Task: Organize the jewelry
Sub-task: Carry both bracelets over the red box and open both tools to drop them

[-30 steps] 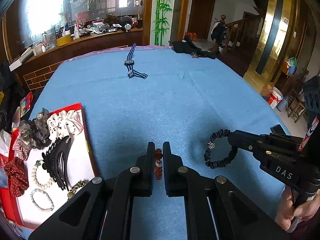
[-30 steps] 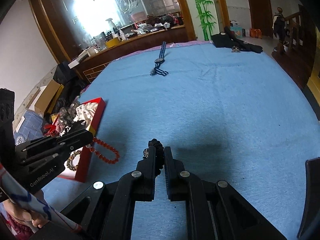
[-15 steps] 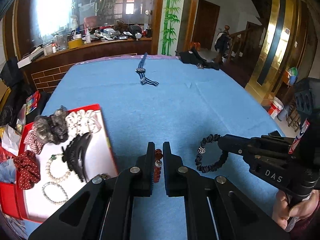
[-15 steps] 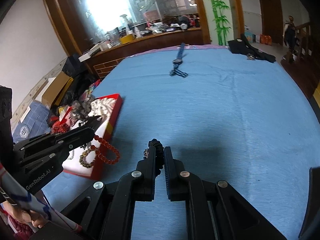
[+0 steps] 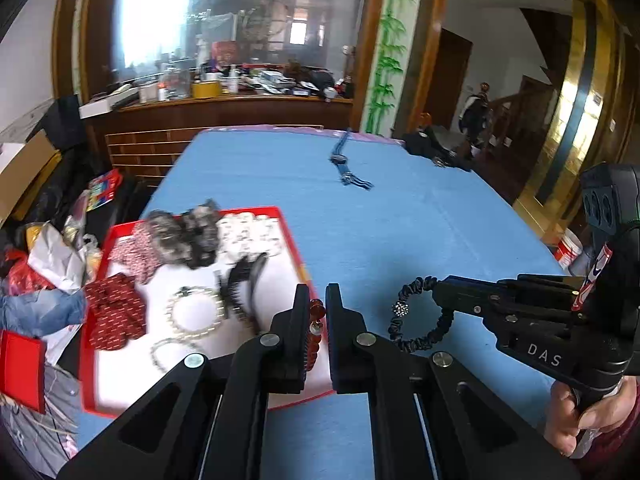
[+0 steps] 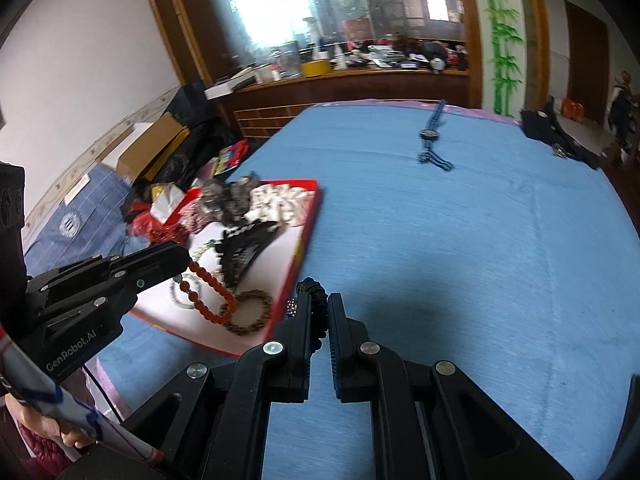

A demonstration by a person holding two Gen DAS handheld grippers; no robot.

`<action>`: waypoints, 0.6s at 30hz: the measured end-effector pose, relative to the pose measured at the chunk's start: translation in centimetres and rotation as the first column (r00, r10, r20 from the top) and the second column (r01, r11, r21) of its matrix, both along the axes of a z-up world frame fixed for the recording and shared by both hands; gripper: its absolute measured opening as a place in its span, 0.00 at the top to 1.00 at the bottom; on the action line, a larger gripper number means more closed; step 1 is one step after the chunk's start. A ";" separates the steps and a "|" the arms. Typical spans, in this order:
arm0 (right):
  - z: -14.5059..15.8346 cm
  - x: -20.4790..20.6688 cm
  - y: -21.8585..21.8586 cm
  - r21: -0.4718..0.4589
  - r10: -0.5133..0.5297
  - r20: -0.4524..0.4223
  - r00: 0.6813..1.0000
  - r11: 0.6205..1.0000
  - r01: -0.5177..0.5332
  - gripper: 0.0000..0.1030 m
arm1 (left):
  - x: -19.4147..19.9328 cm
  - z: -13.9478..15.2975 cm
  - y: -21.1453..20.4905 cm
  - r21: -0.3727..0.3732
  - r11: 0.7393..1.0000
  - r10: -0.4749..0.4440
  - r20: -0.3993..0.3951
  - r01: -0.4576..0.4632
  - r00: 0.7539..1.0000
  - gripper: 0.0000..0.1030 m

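Left gripper (image 5: 316, 312): jaws nearly closed, pinching red bead bracelet (image 6: 208, 294), which hangs over near corner of red tray (image 5: 298, 252). Right gripper (image 6: 318, 312): jaws likewise nearly closed, clamping black scrunchie (image 5: 420, 312) above blue table cover (image 6: 460, 240), just beside tray edge. In tray: black hair combs (image 5: 240, 280), pearl bracelets (image 5: 194, 314), fabric scrunchies, somewhat blurred. Striped watch (image 6: 432, 140) well apart, far across table.

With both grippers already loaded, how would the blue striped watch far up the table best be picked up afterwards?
Grip the blue striped watch across its strap beside the round case, coming from above. It lies flat and stretched lengthwise on the blue cloth, so the narrow strap suits closing jaws better than the case.
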State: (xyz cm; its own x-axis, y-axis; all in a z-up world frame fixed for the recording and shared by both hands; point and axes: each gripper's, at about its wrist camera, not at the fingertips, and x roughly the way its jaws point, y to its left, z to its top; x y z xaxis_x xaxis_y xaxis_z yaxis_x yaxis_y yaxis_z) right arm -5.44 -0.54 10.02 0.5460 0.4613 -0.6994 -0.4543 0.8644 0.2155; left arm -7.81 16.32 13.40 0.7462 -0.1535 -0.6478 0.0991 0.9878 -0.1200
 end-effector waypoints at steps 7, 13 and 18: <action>-0.4 -0.4 4.0 -0.006 0.087 -0.018 0.996 0.996 -0.087 0.91 | -1.4 -0.8 5.5 -0.009 0.994 0.109 -0.011 -0.109 0.994 0.93; -1.6 -0.4 7.7 -0.013 0.156 -0.048 0.987 0.988 -0.157 0.91 | -1.4 -2.9 8.9 -0.028 0.983 0.177 -0.054 -0.179 0.983 0.93; -3.1 -0.1 10.7 -0.004 0.198 -0.083 0.977 0.980 -0.199 0.91 | -1.1 -4.4 10.7 -0.042 0.976 0.211 -0.083 -0.215 0.974 0.93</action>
State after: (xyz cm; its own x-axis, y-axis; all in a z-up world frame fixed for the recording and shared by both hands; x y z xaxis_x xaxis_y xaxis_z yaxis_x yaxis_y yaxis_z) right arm -5.52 10.20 6.92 0.3850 0.5456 -0.7444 -0.5984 0.7616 0.2487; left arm -8.89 27.07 8.97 0.7127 -0.0303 -0.7008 -0.1247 0.9777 -0.1690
